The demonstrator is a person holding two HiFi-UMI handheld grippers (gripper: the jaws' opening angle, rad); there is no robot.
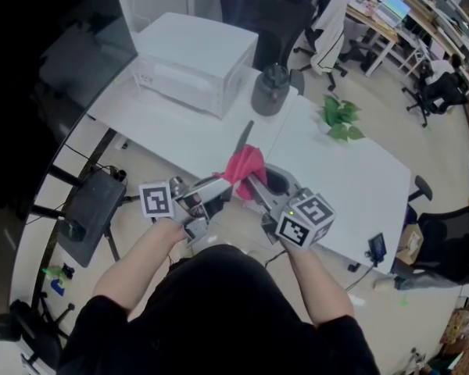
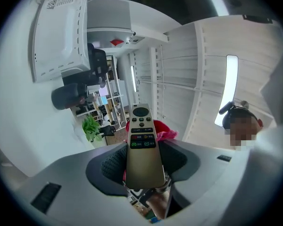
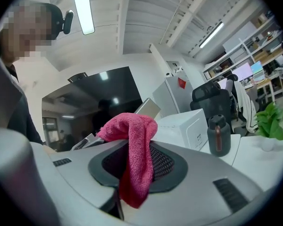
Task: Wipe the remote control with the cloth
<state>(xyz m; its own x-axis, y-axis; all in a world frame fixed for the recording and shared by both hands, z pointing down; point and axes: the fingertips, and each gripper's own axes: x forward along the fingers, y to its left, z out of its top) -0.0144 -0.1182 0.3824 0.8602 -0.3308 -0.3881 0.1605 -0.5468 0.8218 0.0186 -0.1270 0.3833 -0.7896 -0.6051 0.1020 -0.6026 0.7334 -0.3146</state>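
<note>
Over the near edge of the white table [image 1: 336,170], my left gripper [image 2: 144,160] clamps the remote control [image 2: 144,145], whose lower end is hidden. My right gripper [image 3: 137,166] pinches the pink cloth [image 3: 137,159], which masks the remote's middle there.

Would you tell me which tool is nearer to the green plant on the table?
Right. The right tool, holding the pink cloth, lies left of the plant; the left tool, gripping the remote, lies farther left.
</note>
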